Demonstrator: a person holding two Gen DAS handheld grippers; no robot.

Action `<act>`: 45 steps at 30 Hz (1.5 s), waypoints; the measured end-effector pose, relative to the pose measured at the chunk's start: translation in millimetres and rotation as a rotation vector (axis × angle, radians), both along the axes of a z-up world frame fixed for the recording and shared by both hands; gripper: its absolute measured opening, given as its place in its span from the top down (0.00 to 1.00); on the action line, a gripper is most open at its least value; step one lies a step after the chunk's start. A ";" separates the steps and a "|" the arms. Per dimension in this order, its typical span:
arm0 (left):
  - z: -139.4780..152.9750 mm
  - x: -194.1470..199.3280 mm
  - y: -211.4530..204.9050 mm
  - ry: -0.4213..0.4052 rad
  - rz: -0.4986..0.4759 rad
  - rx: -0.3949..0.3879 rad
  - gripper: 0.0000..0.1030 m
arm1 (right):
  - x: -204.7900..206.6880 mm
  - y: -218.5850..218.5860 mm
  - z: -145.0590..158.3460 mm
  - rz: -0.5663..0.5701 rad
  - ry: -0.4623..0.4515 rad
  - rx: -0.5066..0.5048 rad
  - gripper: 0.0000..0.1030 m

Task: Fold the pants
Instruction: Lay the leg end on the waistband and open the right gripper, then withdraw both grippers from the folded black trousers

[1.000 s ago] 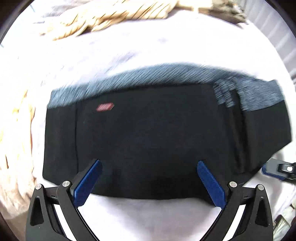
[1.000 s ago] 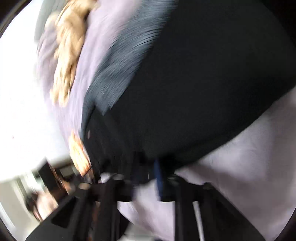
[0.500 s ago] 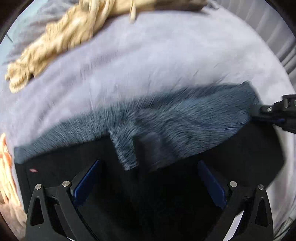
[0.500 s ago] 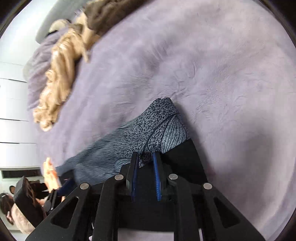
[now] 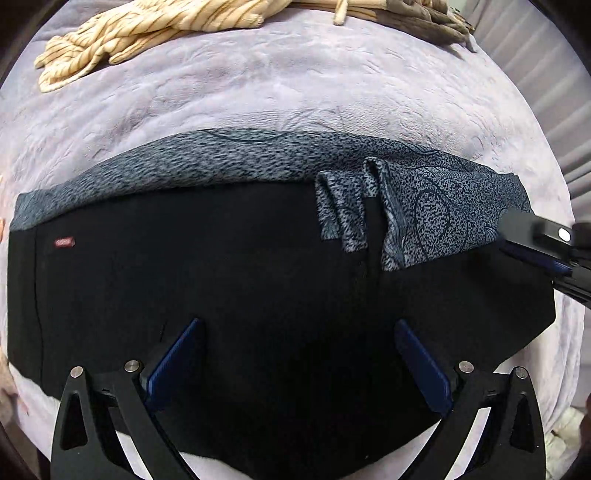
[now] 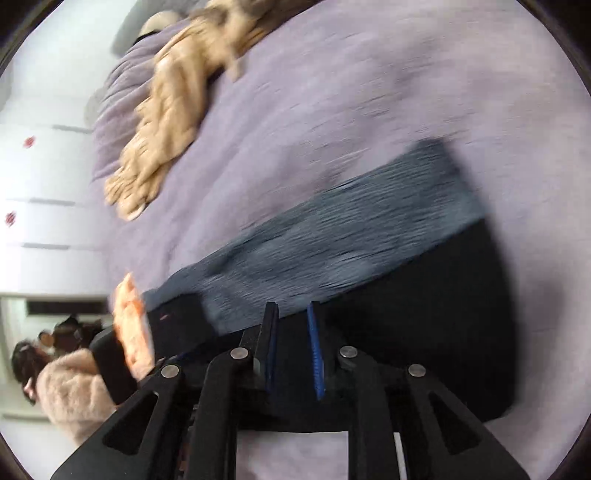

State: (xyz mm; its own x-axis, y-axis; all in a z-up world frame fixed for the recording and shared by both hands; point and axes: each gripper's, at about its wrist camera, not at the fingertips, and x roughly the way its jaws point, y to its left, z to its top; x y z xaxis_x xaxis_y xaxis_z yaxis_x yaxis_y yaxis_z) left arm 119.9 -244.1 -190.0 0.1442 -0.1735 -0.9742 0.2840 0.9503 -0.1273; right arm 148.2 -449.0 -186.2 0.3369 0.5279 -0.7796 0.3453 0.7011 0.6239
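The black pants (image 5: 221,295) lie folded on a lavender bed cover (image 5: 295,92), with a grey patterned band (image 5: 424,206) along their far edge and a small red label (image 5: 64,242) at the left. My left gripper (image 5: 299,354) is open and empty, hovering over the near part of the pants. My right gripper (image 6: 291,314) has its blue pads slightly apart with nothing between them, above the black fabric (image 6: 424,314) near the patterned band (image 6: 351,240). It also shows at the right edge of the left wrist view (image 5: 543,247), at the band's right end.
A cream striped garment (image 5: 147,26) and a brown one (image 5: 424,18) lie at the far edge of the bed. An orange cloth (image 6: 129,325) lies by the pants' left end. A person in a pink fleece (image 6: 66,391) stands beside the bed.
My right gripper has let go of the patterned band and drawn back a little. The band now lies flat along the far edge. My left gripper has stayed open over the pants.
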 end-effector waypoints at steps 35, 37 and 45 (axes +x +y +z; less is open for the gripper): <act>45.3 -112.5 152.4 0.081 0.052 0.143 0.00 | -94.6 138.0 28.6 0.239 0.152 -0.395 0.46; 51.5 -110.0 161.2 0.085 0.042 0.140 0.00 | -109.8 139.8 31.7 0.236 0.157 -0.399 0.41; 59.2 -114.4 188.4 0.062 -0.031 0.050 0.00 | -130.3 152.1 36.7 0.159 0.203 -0.412 0.25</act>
